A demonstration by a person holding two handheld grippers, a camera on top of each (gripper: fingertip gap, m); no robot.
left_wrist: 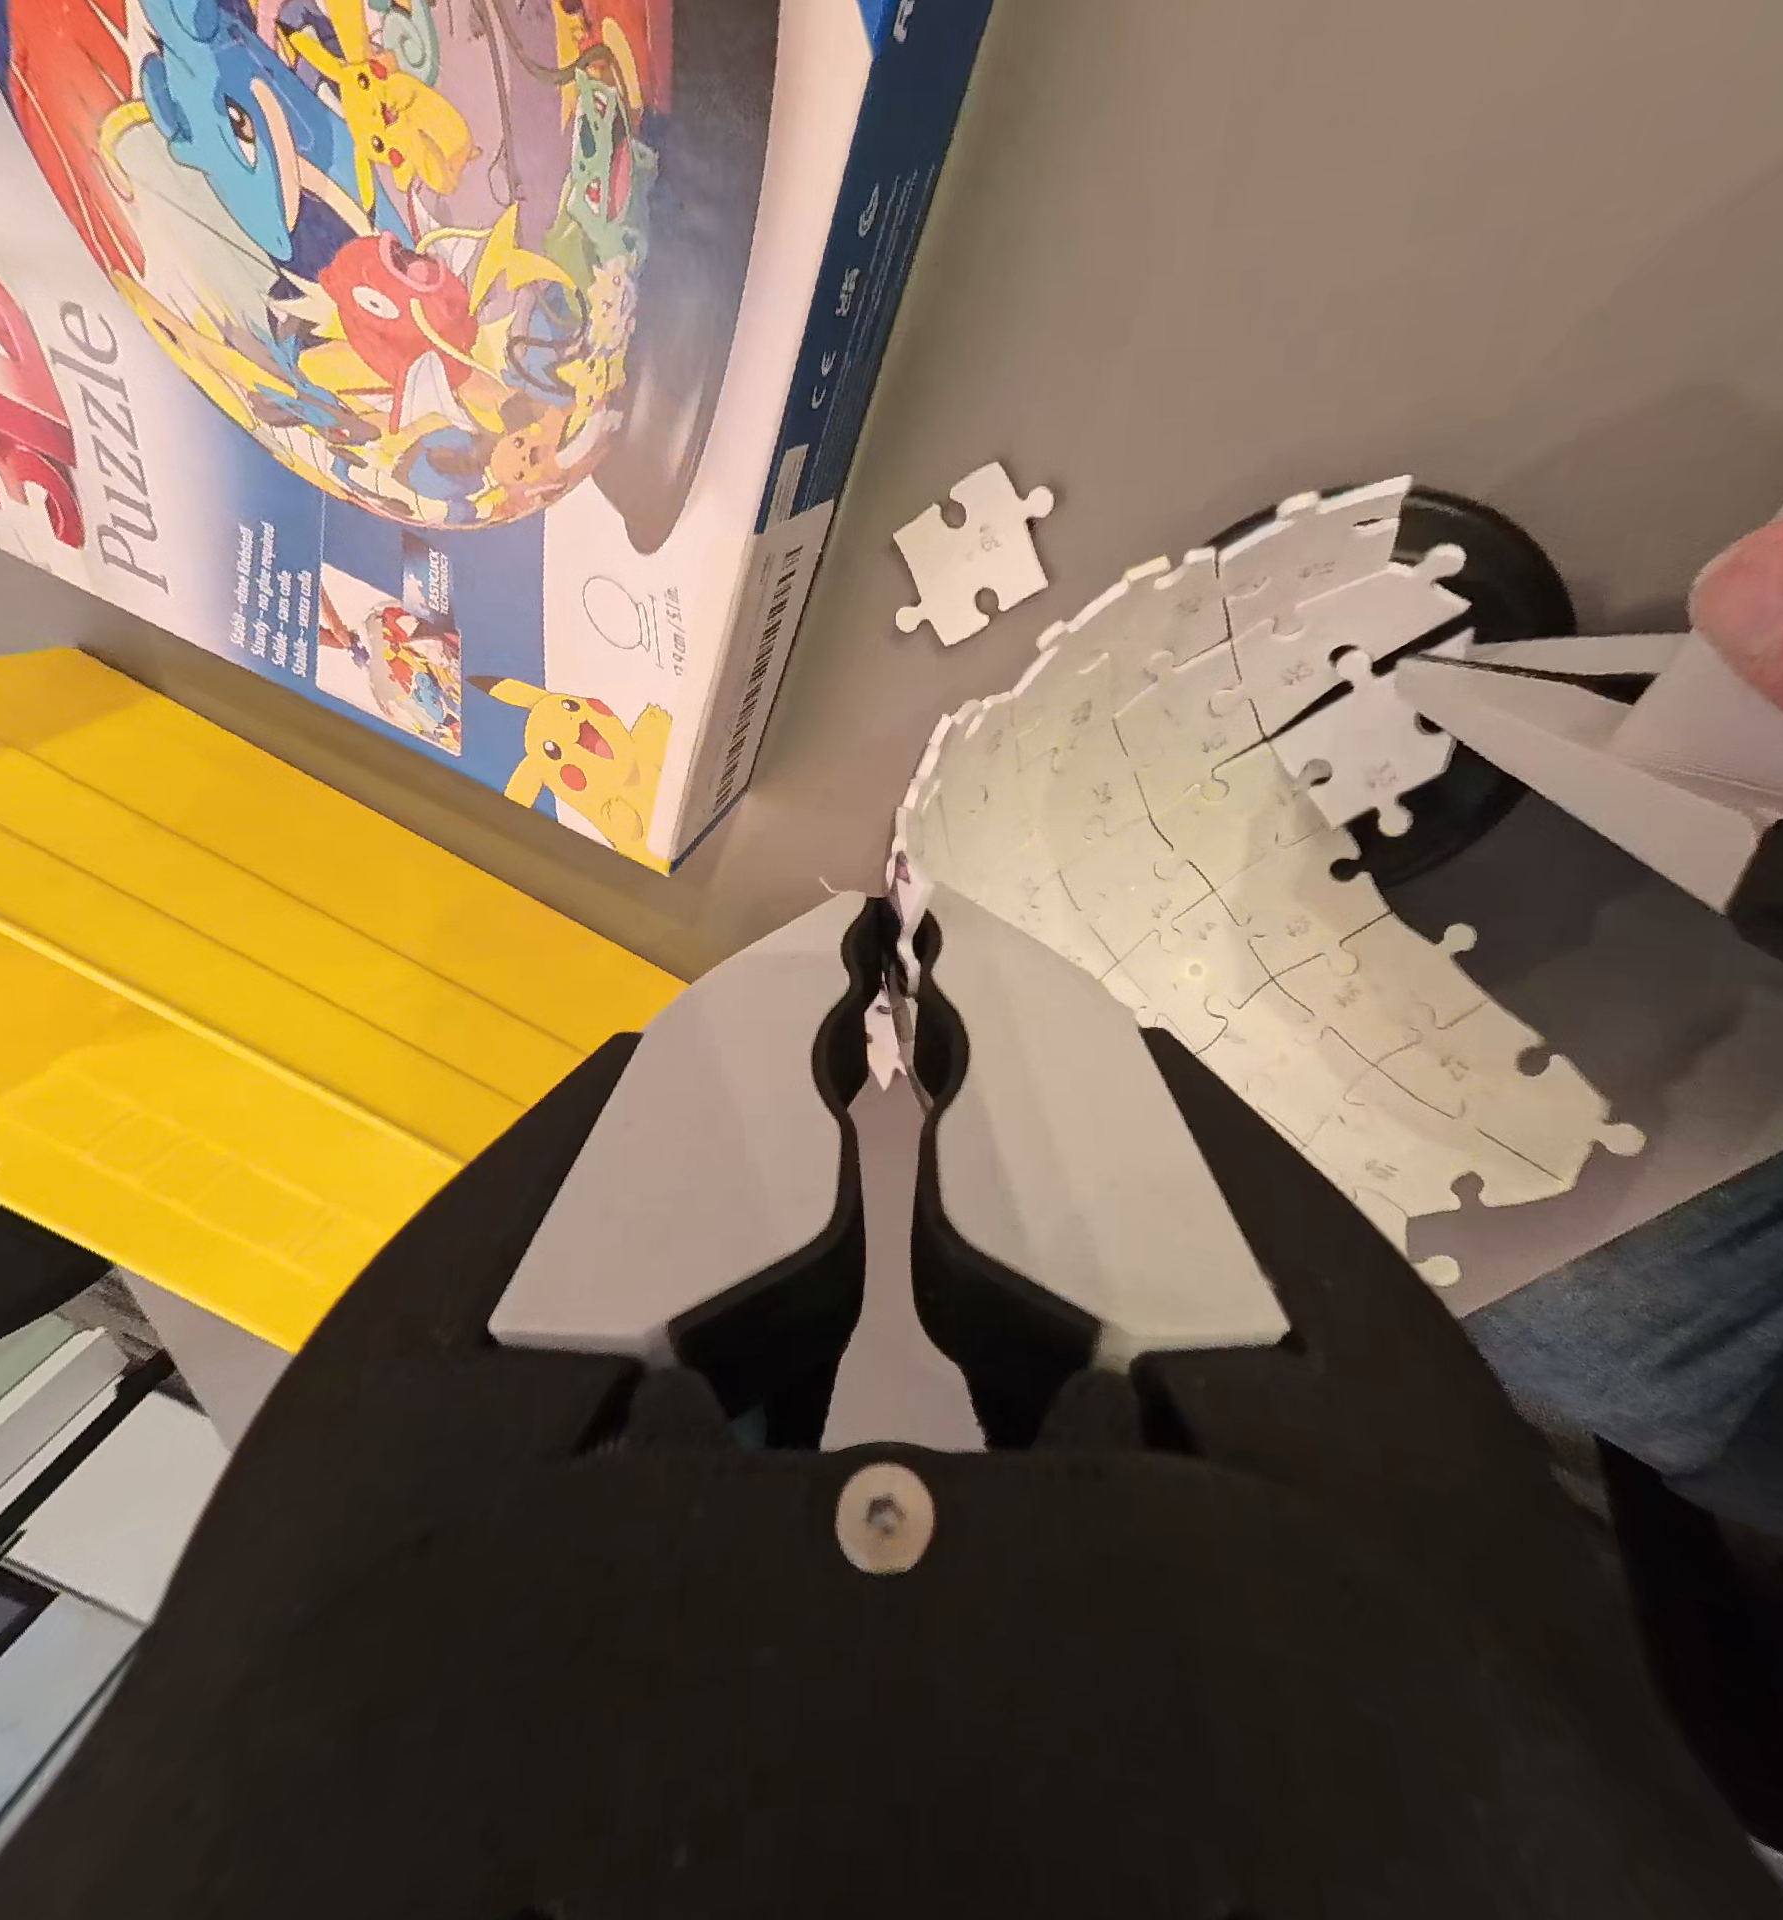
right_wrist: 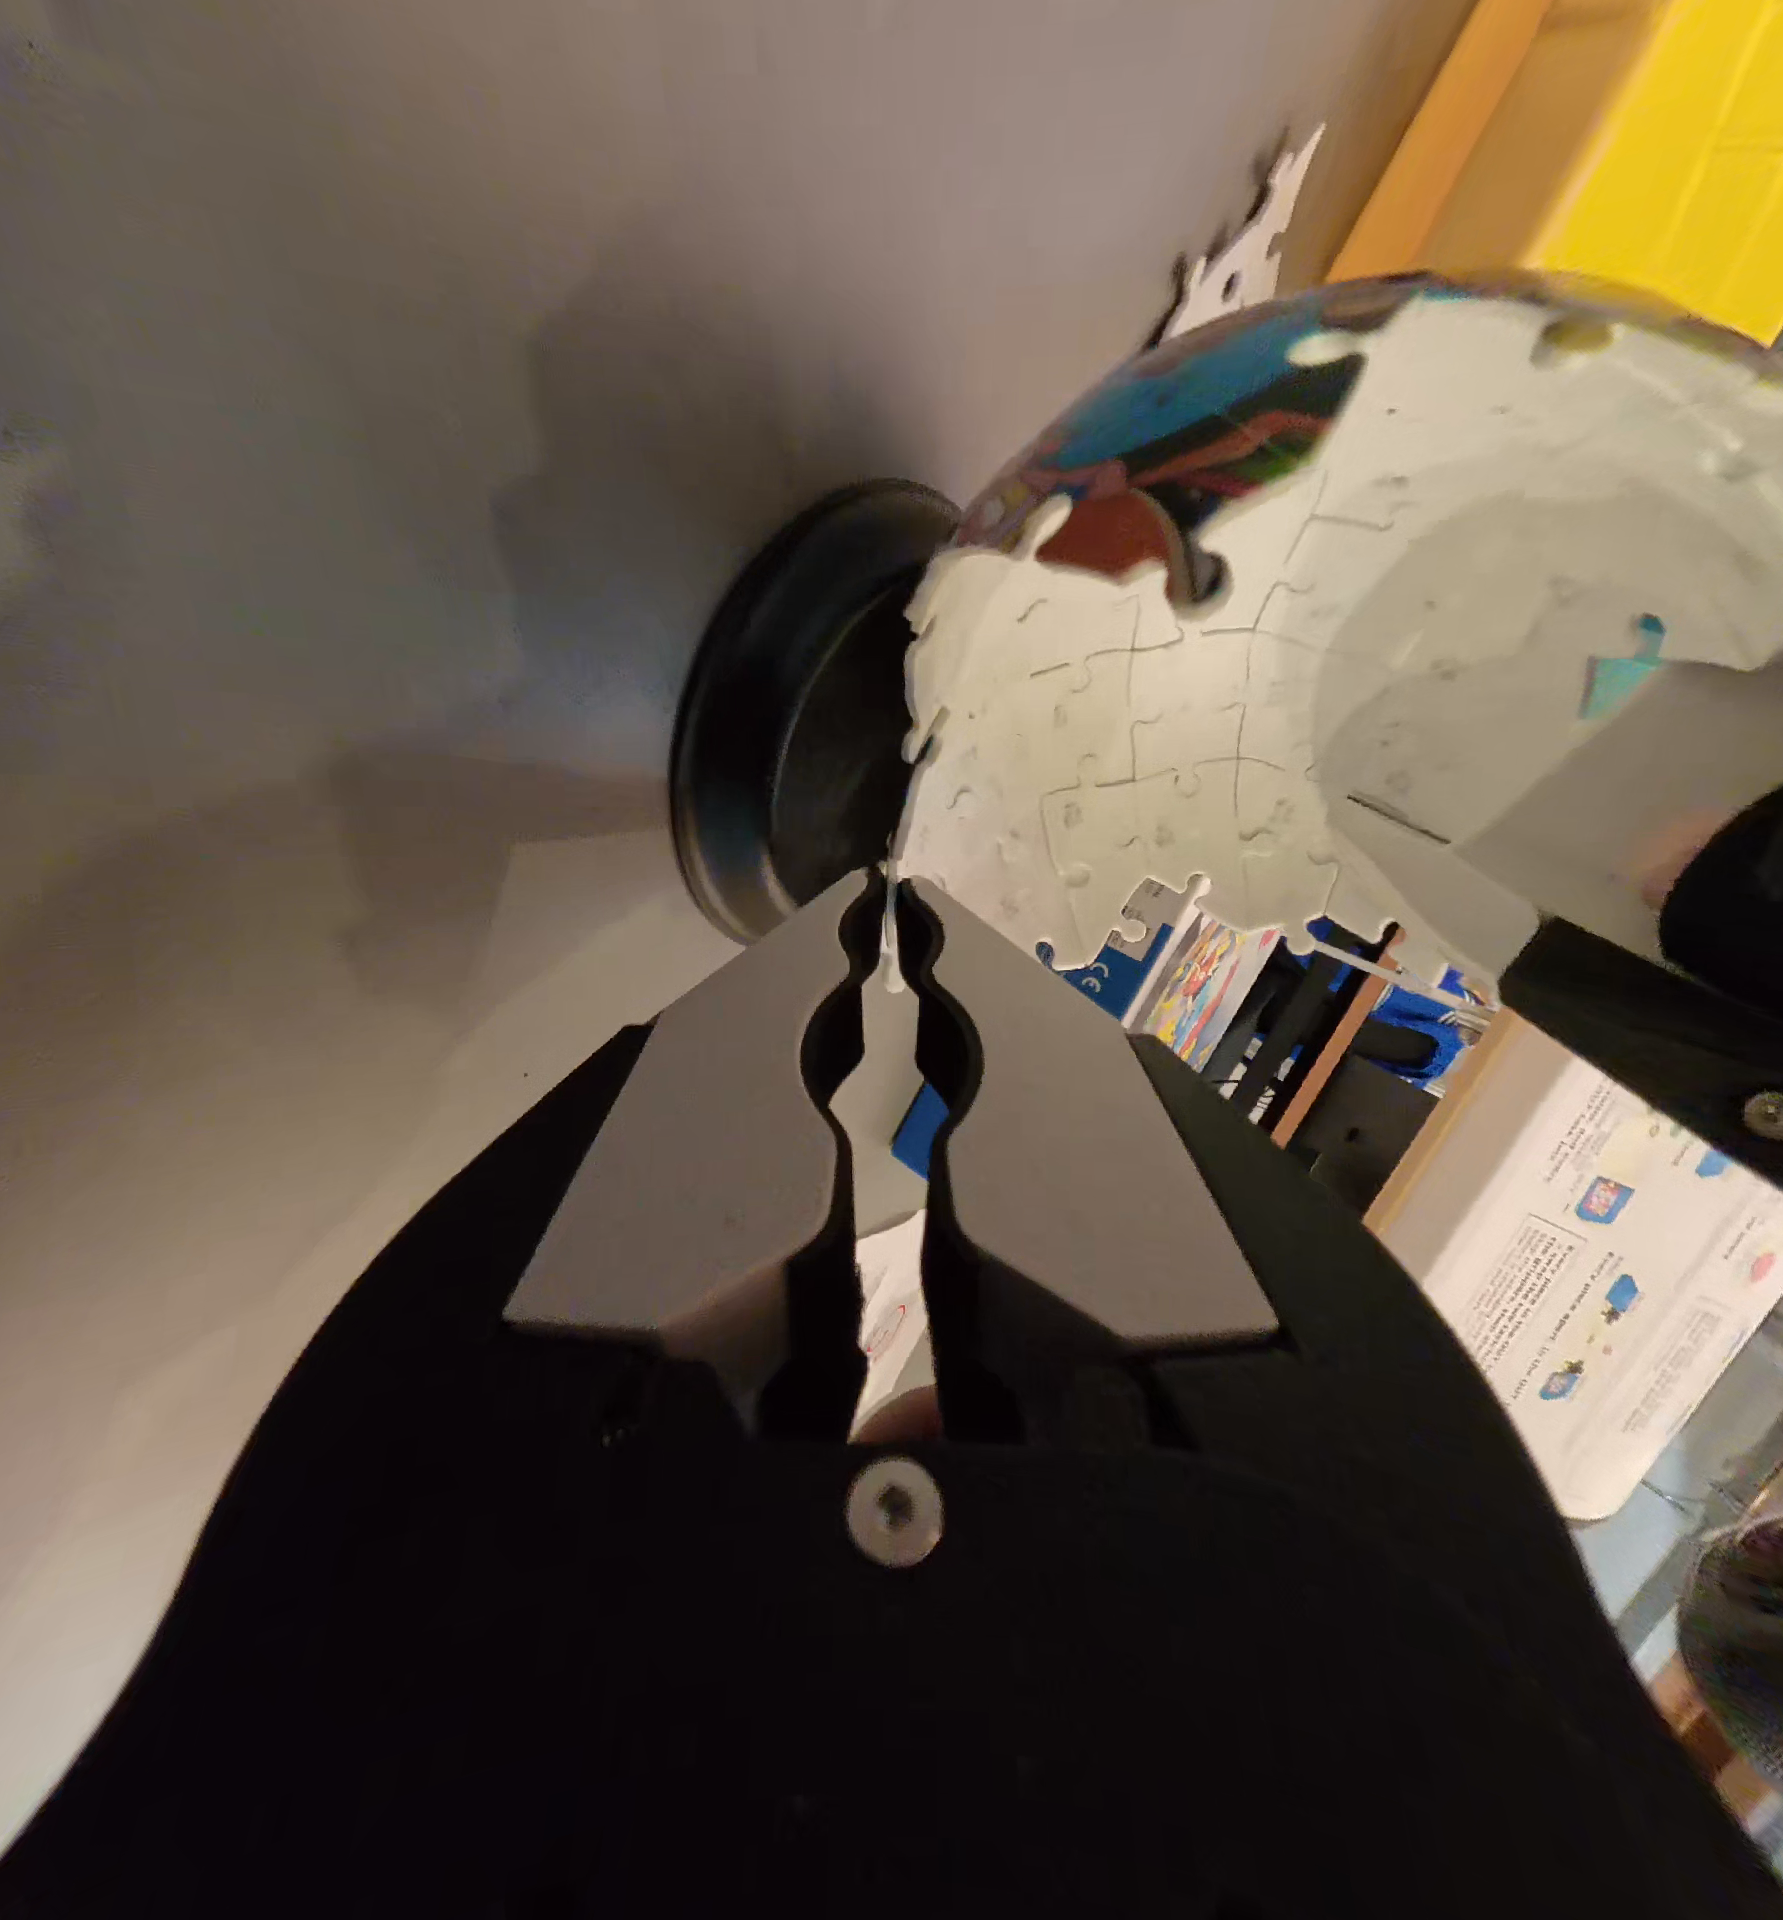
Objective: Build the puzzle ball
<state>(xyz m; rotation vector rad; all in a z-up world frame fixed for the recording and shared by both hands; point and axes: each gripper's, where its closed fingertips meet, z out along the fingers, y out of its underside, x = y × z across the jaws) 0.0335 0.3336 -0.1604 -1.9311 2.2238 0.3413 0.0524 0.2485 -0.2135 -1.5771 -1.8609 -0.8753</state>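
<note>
Left wrist view: the half-built puzzle ball, a curved shell of interlocked white-backed plastic pieces, lies open toward me on the grey tabletop, leaning against its round black display stand. My left tongs are closed on the shell's near rim, steadying it. At the far rim my right tongs pinch a single white jigsaw piece that sits beside its neighbours with dark gaps showing, so I judge it is not yet clicked home.

From the right wrist view, that same piece shows only as a thin white edge between the closed tips of my right tongs, with the shell's printed outer face curving away behind.

By my reckoning roughly half the sphere is assembled; the upper portion is missing, and its rim is a ragged line of tabs and sockets.

One more loose white piece waits numbered-side up on the table just beyond the shell. Farther out stand the colourful cardboard puzzle box and a flat yellow plastic lid.
</note>
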